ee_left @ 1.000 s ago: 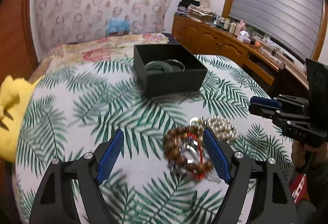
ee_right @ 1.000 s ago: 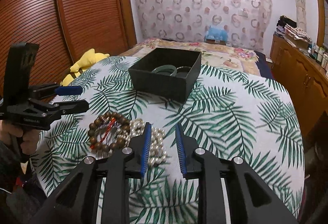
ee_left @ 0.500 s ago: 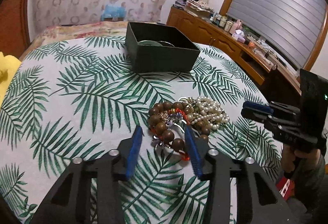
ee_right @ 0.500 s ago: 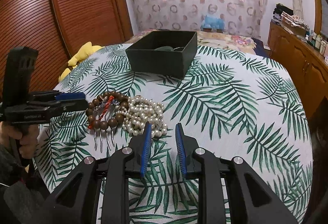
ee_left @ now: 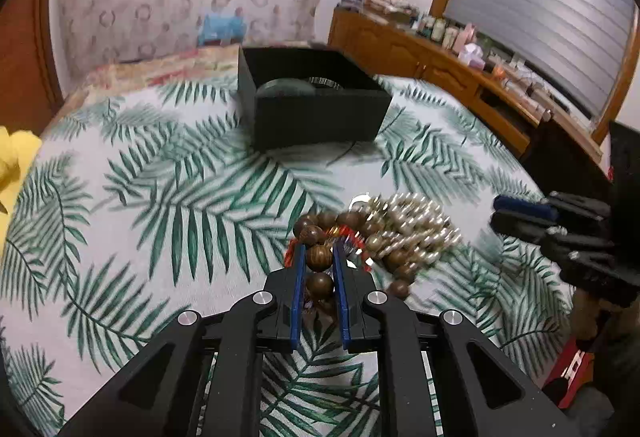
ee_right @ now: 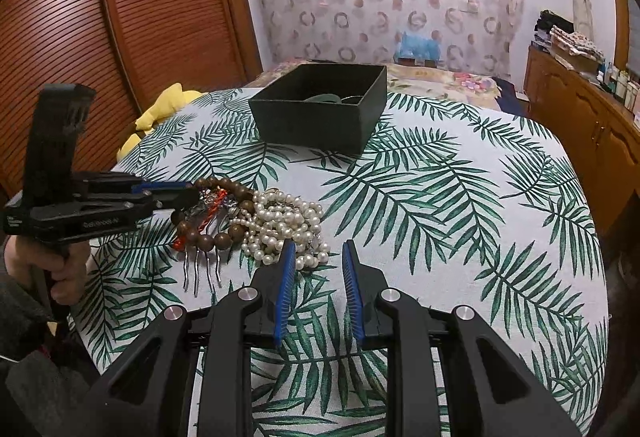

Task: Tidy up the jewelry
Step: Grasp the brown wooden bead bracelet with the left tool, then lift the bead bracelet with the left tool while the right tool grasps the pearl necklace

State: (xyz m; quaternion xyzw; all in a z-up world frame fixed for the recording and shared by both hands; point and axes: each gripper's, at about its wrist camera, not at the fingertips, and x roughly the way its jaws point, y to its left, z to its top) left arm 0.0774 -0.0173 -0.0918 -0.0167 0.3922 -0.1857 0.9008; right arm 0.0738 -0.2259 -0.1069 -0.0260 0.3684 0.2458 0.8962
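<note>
Worktop: a surface [ee_right: 440,197] under a white cloth printed with green palm leaves carries everything.
Box: an open black box [ee_right: 320,117] stands near the far edge; a green bangle and a second ring lie inside, partly hidden by the wall.
Jewelry pile: near the left part of the near edge, a brown bead bracelet [ee_left: 320,257] with red cord touches a heap of pearls [ee_right: 284,225].
Comb: a metal hair comb [ee_right: 200,269] lies under the beads, its prongs pointing toward the near edge.
Left hand-held gripper: the left hand-held gripper [ee_left: 319,257] is closing its blue pads around two beads of the bracelet; the pads seem to touch the beads, though blur makes this uncertain.
Right hand-held gripper: the right hand-held gripper [ee_right: 318,249] hangs just beside the pearls, its jaws a little apart and holding nothing.
Hand: a hand [ee_right: 60,273] grips the left tool's handle at the left edge.
</note>
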